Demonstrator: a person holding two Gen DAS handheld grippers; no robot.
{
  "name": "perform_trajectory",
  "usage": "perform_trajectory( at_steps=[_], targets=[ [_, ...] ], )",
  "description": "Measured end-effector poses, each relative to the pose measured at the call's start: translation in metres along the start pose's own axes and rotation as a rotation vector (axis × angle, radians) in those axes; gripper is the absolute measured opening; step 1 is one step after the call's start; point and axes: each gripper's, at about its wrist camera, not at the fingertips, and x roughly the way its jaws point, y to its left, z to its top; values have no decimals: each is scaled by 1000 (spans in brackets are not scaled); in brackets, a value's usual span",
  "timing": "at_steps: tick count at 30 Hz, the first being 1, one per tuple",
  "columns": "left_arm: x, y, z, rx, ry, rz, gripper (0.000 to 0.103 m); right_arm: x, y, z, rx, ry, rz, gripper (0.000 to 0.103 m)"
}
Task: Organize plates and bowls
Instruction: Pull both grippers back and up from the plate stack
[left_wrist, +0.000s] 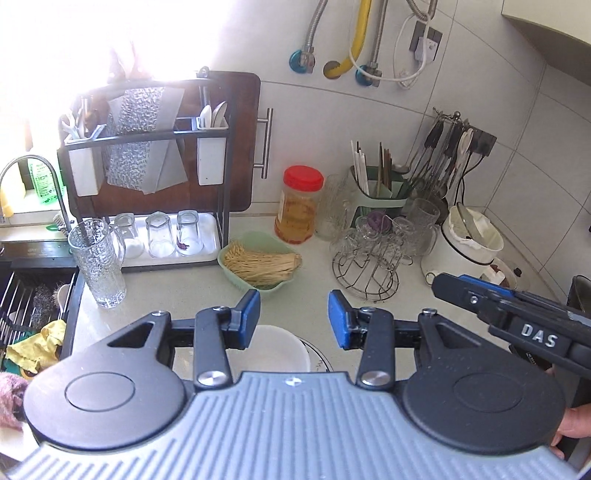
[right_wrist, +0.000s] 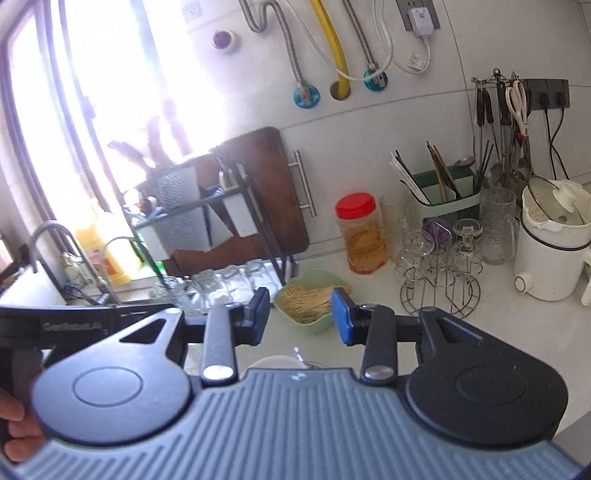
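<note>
Home kitchen: sink tap (left_wrist: 26, 173), dish rack (left_wrist: 147, 166) with glasses, hanging utensils (right_wrist: 506, 122), tiled wall, worktop (left_wrist: 184, 291).

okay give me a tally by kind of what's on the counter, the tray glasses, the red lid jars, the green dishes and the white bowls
Upturned glasses on the rack tray: 3
Red-lidded jar: 1
Green dish of noodles: 1
White bowl below the left gripper: 1
Total: 6

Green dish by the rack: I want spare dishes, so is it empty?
No, the green dish holds a bundle of pale thin sticks, perhaps noodles.
</note>
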Motion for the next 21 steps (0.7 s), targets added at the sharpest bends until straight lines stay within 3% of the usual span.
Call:
perform_trajectory(
  at_steps=[9,18,19,21],
  targets=[
    [-42,-28,-47,-32,18,27,47,-60,-8,-21,-13,-24,25,40],
    [-75,-55,-97,-45,40,68,47,-98,-22,-57,-14,10,5,40],
    [-78,-57,-102,-47,44,72,48,-102,-23,-60,-15,13,3,40],
    [-85,-61,-114,-50,46,68,64,-110,-25,-68,-19,12,-1,40]
  ],
)
